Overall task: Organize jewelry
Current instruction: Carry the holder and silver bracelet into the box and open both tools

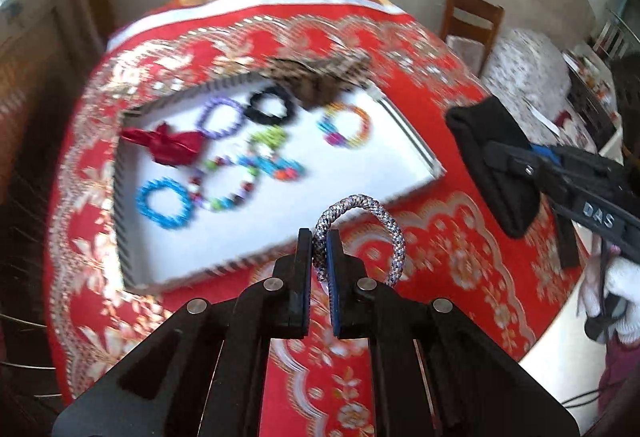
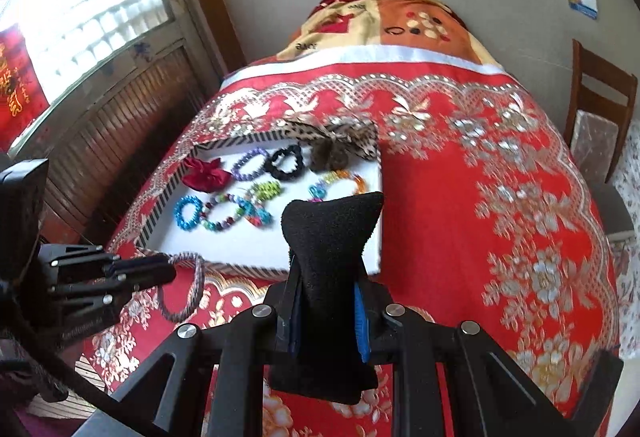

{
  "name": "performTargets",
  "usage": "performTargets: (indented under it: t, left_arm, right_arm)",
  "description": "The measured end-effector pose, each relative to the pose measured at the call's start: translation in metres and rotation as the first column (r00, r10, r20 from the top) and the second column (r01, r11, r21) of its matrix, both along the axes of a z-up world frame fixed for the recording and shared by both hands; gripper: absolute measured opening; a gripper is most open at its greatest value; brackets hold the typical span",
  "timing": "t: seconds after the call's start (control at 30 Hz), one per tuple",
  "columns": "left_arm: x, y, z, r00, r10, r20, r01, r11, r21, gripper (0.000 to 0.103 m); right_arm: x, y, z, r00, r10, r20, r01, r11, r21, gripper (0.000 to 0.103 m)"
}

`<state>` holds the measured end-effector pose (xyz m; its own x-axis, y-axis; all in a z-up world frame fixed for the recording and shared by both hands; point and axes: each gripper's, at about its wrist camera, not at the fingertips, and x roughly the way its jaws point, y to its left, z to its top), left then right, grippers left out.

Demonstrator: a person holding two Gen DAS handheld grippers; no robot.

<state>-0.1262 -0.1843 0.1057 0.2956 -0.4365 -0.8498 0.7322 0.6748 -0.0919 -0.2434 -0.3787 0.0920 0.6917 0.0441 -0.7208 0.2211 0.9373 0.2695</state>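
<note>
The left tool (image 1: 319, 237) had its jaws clamped on a grey braided loop (image 1: 360, 225), carried in the air just short of the tray's (image 1: 280, 213) near rim, above the red cloth (image 1: 460, 237). The right tool (image 2: 326, 277) was clamped on a black pouch (image 2: 328, 237), held off to the right of the tray. The step looked like setting the loop into the tray, and the way to do it well would be to clear that near rim first, then come down over the bare white stretch at the front and right, where nothing lay. Further back things crowded: a blue ring (image 1: 164, 203), a beaded bracelet (image 1: 228, 185), a purple ring (image 1: 222, 117), a black scrunchie (image 1: 270, 105), a red bow (image 1: 168, 143), a multicolour bracelet (image 1: 346, 127). The loop hung partly outside the jaws, so it might catch the rim if brought in low. The surface fell away close on the right, near the pouch; motion blurred the left view.
</note>
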Motion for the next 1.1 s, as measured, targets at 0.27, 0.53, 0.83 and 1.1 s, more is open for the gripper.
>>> performTargets:
  t: [0.27, 0.53, 0.83, 1.1]
  left_arm:
    - [0.035, 0.006, -0.001, 0.995, 0.100, 0.030, -0.100, 0.995, 0.013, 0.006]
    - [0.061, 0.002, -0.019, 0.986, 0.165, 0.001, -0.165, 0.986, 0.038, 0.006]
    - [0.084, -0.002, -0.037, 0.973, 0.232, -0.008, -0.231, 0.971, 0.067, 0.006]
    - [0.097, -0.002, -0.053, 0.957, 0.291, -0.018, -0.288, 0.953, 0.090, 0.006]
  right_arm:
    - [0.037, 0.003, 0.001, 0.998, 0.056, -0.004, -0.056, 0.998, 0.008, 0.020]
    - [0.073, -0.005, -0.017, 0.996, 0.080, -0.036, -0.079, 0.996, 0.047, 0.020]
    - [0.107, -0.016, -0.044, 0.992, 0.097, -0.082, -0.088, 0.991, 0.101, 0.020]
    - [0.126, -0.013, -0.066, 0.986, 0.133, -0.102, -0.117, 0.982, 0.149, 0.020]
